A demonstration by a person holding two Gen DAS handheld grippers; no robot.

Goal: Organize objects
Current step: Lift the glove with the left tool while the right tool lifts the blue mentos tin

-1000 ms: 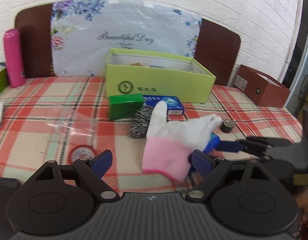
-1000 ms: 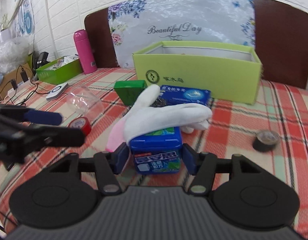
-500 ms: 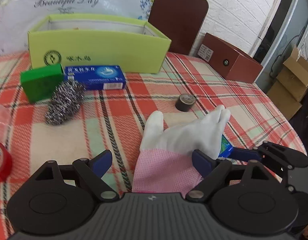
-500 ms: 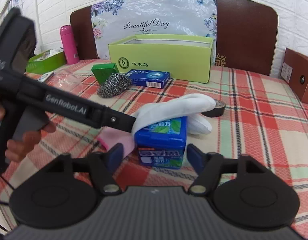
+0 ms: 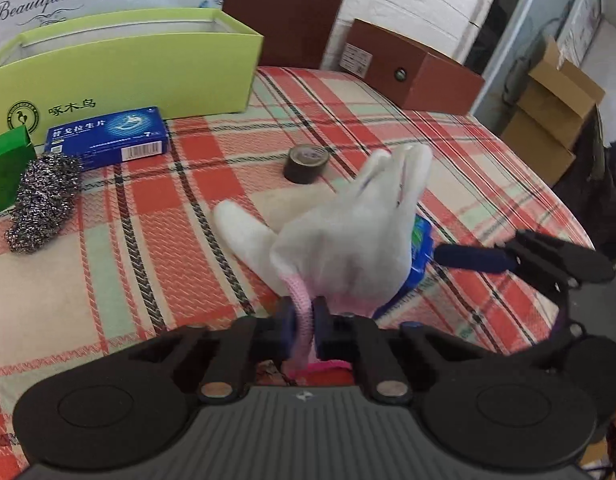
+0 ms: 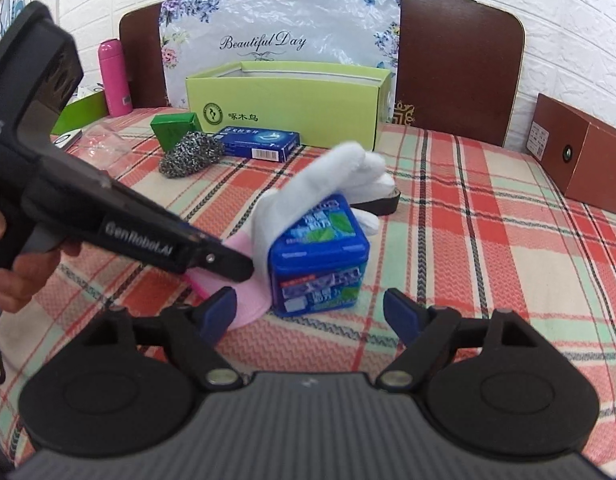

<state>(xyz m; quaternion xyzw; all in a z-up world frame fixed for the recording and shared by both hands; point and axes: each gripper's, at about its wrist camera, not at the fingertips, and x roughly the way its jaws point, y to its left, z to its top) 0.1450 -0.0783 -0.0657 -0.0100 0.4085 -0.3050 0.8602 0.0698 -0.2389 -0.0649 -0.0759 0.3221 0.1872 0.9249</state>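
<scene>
White knit fabric with a pink cuff, a glove [image 5: 348, 236], is clamped at its cuff by the left tool [image 5: 303, 330], low in the middle of the left wrist view. The jaws of this tool have just closed and now pinch the cuff between the blue pads. The glove body rises from the cuff toward the upper right of that frame and drapes over a blue container [image 6: 320, 254].

In the right wrist view, the blue container stands on the plaid cloth of the table [image 6: 488, 240], at the centre of the frame. The right tool [image 6: 310, 314] is released: its jaws have just been opening, and the pads stand apart on either side of the near face of the container without touching it. The left tool enters from the left of this frame, held by a hand [image 6: 15, 276], with its tip on the pink cuff.

A dark roll of tape [image 5: 305, 164] lies on the table beyond the glove. At the left of the left wrist view sit a steel scourer [image 5: 41, 200], a small green box [image 5: 5, 170] and a flat blue carton [image 5: 107, 138]. Behind them stands an open lime-green box [image 5: 123, 68]. A brown box [image 5: 412, 70] rests at the upper right of the table. A pink bottle [image 6: 115, 78] stands at the upper left of the right wrist view.
</scene>
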